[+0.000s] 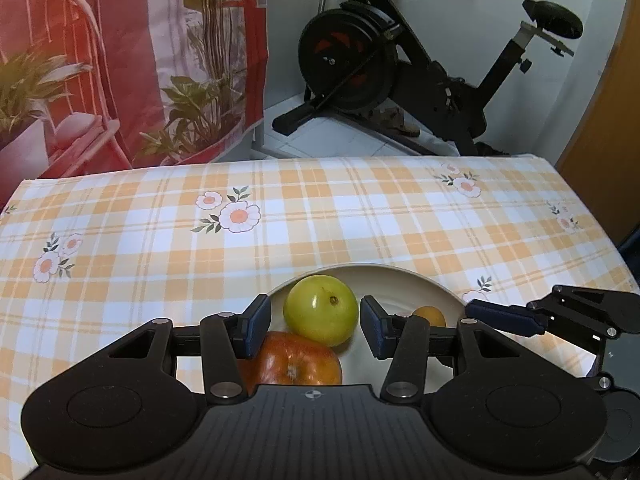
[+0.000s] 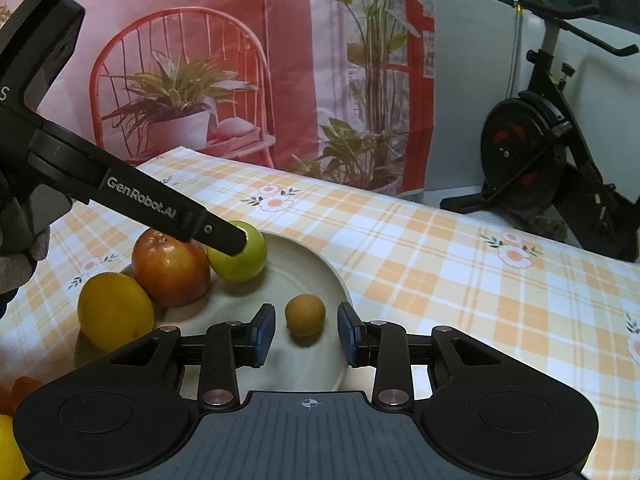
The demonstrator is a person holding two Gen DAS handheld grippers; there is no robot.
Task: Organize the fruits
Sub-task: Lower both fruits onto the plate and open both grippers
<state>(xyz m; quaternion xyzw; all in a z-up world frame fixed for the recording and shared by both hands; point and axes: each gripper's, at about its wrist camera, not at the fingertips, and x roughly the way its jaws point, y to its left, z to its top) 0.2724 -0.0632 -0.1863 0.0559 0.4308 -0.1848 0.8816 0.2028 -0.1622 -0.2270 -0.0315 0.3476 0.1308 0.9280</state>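
A cream plate on the checked tablecloth holds a green apple, a red apple, a yellow lemon and a small brown-orange fruit. My left gripper is open, its pads on either side of the green apple with small gaps. My right gripper is open, its pads on either side of the small fruit without touching it. The right gripper also shows at the right in the left wrist view.
The table has a yellow-and-white checked cloth with flowers. Behind it hang a printed backdrop and stands a black exercise bike. More yellow and red fruit lies at the lower left edge of the right wrist view.
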